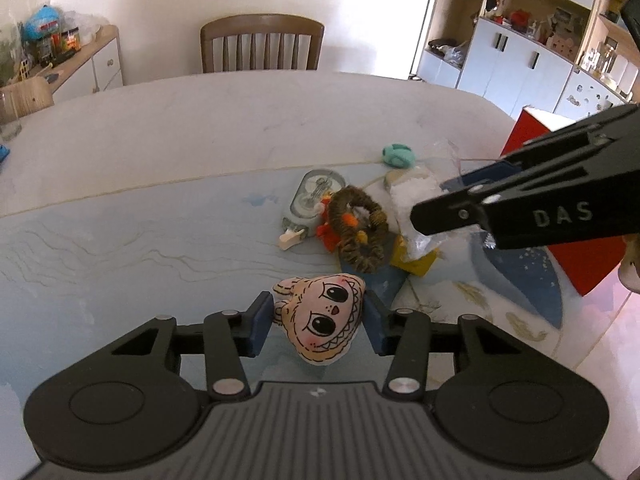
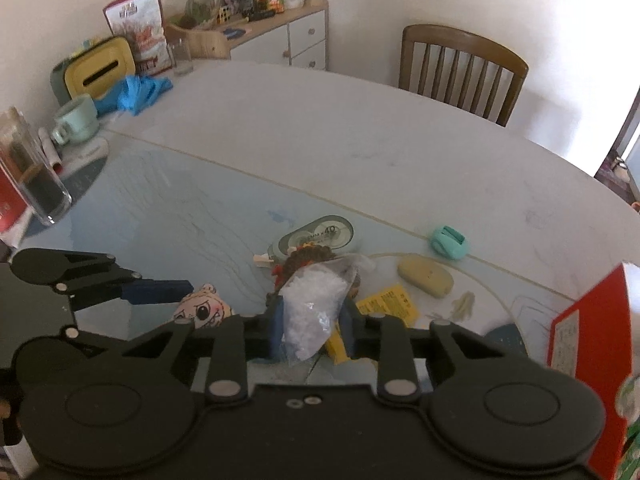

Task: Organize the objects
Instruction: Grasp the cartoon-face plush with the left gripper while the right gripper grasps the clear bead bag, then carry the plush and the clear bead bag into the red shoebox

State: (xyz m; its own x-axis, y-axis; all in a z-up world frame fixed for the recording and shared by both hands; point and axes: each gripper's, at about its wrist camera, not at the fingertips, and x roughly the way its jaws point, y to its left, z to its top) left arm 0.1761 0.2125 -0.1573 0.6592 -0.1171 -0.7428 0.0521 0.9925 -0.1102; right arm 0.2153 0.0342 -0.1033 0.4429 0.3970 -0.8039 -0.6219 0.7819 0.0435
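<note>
My left gripper (image 1: 318, 322) is shut on a small plush face charm (image 1: 324, 320) with big eyes, low over the glass table top. My right gripper (image 2: 312, 322) is shut on a clear plastic bag of white bits (image 2: 314, 304), which also shows in the left wrist view (image 1: 412, 208). Behind lie a brown pipe-cleaner wreath (image 1: 360, 232), a correction tape dispenser (image 1: 312, 200), a yellow packet (image 2: 390, 304), a teal sharpener (image 2: 448, 242) and a beige eraser (image 2: 426, 276). The plush also shows at the left in the right wrist view (image 2: 202, 308).
A red box (image 2: 588, 328) stands at the table's right edge. A glass jar (image 2: 34, 176), a green mug (image 2: 78, 118), blue gloves (image 2: 134, 90) and a yellow tissue box (image 2: 100, 68) sit at the far left. A wooden chair (image 1: 262, 42) stands behind the table.
</note>
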